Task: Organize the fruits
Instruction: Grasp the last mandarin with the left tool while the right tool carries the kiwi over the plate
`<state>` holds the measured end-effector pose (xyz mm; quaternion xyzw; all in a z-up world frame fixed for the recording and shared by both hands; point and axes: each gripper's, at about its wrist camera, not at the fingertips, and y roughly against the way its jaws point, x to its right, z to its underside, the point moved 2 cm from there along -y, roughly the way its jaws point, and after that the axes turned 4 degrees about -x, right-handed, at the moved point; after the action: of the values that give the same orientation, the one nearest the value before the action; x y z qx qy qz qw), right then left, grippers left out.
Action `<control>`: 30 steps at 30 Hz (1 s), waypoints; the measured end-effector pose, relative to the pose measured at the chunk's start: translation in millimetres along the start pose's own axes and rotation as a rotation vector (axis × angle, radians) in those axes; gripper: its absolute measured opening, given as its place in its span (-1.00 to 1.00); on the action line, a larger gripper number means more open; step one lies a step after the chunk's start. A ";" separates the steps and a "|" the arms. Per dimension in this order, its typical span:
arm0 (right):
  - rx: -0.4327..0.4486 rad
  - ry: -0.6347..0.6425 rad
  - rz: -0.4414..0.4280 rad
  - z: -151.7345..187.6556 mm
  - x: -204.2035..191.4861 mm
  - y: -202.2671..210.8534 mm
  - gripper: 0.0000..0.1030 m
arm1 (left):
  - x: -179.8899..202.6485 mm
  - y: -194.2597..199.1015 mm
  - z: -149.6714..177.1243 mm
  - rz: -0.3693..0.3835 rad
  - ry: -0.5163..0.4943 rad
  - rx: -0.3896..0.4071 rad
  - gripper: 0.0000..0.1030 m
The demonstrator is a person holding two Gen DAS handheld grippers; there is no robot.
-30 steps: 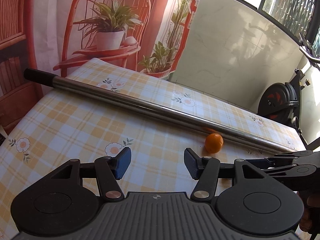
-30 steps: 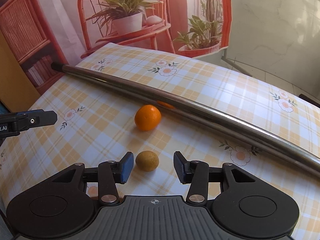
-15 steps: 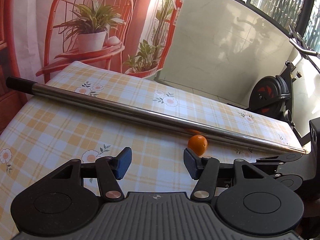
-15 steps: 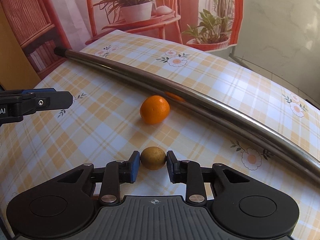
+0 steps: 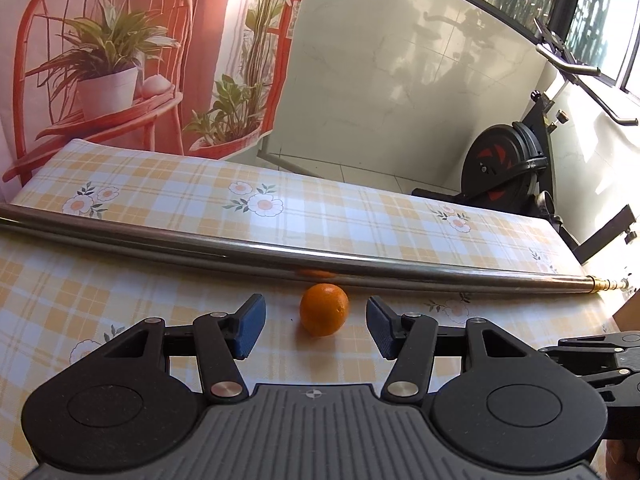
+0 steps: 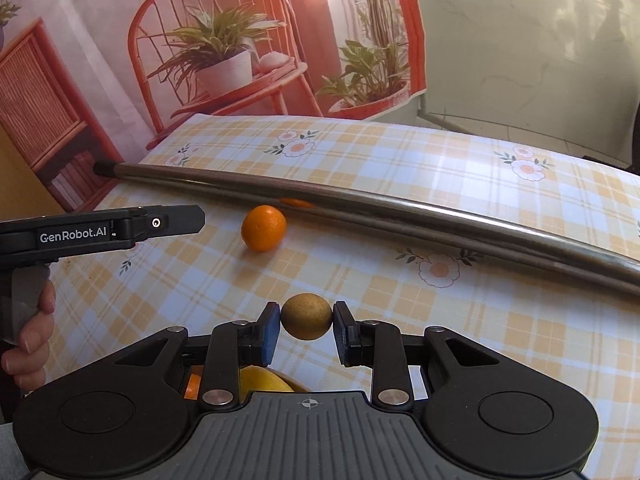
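1. Behind the bench (image 5: 168, 184) hangs a big printed cloth with a red chair and green plants, and an exercise bike (image 5: 508, 168) stands off to one side.
2. Yellow checks and little flowers cover the bench, and a long shiny metal pole (image 5: 256, 252) lies across it from side to side.
3. An orange (image 5: 324, 309) sits on the near side of the pole, just beside it but not touching.
4. The left hand-held gripper (image 5: 316, 330) is open, with its blue pads apart. The orange lies straight ahead of it, in line with the gap and a little past the pad tips.
5. The right hand-held gripper (image 6: 306, 330) is closed on a small brown round fruit (image 6: 306, 316), one pad pressing each side. This fruit is further from the pole than the orange is.
6. Under the right hand-held gripper some yellow and orange fruit (image 6: 260, 380) peeks out, mostly hidden.
7. I think the left one is nearer the orange, so it should get it. The orange is round, so any angle works. It needs to slide forward toward the pole, then squeeze.
8. A bump could roll the orange against the pole.
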<state>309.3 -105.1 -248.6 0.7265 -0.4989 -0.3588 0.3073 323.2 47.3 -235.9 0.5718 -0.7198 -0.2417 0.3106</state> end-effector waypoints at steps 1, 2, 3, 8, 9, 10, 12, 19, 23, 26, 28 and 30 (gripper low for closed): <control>0.010 -0.017 0.011 3.4 5.0 4.0 -0.49 | 2.3 -4.5 -0.8 -0.001 -0.009 -0.003 0.13; 0.022 -0.032 0.026 7.1 10.0 8.3 -0.49 | 4.6 -9.4 -1.5 -0.002 -0.017 -0.006 0.13; 0.032 -0.043 0.038 9.2 12.8 11.5 -0.49 | 6.2 -14.5 -2.5 -0.004 -0.021 -0.009 0.12; 0.056 -0.117 0.055 24.4 30.4 24.2 -0.49 | 6.7 -36.0 -4.5 0.002 -0.007 -0.034 0.04; 0.059 -0.124 0.061 26.8 32.7 26.0 -0.49 | 5.7 -39.7 -5.5 0.000 -0.005 -0.040 0.01; 0.062 -0.130 0.068 28.8 34.5 27.7 -0.49 | 5.4 -43.1 -6.4 -0.004 -0.004 -0.046 -0.04; 0.071 -0.145 0.082 33.8 37.6 31.1 -0.49 | 4.4 -48.9 -8.6 -0.026 -0.003 -0.058 -0.06; 0.087 -0.182 0.086 42.3 41.2 38.4 -0.49 | 3.1 -60.2 -8.2 -0.046 -0.004 -0.098 -0.26; 0.095 -0.179 0.086 43.2 38.2 43.0 -0.49 | 1.8 -53.8 -5.9 -0.045 -0.019 -0.096 -0.27; 0.103 -0.175 0.082 43.8 34.3 47.6 -0.49 | 2.1 -43.4 -4.1 -0.052 -0.029 -0.086 -0.27; 0.108 -0.174 0.079 45.3 32.2 50.9 -0.49 | 3.4 -35.0 -3.4 -0.054 -0.037 -0.080 -0.27; 0.112 -0.175 0.077 47.3 30.2 54.6 -0.49 | 5.9 -23.5 -2.3 -0.051 -0.051 -0.067 -0.27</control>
<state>250.0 -154.9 -237.3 0.6886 -0.5709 -0.3804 0.2349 339.8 36.2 -249.9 0.5729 -0.7042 -0.2879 0.3048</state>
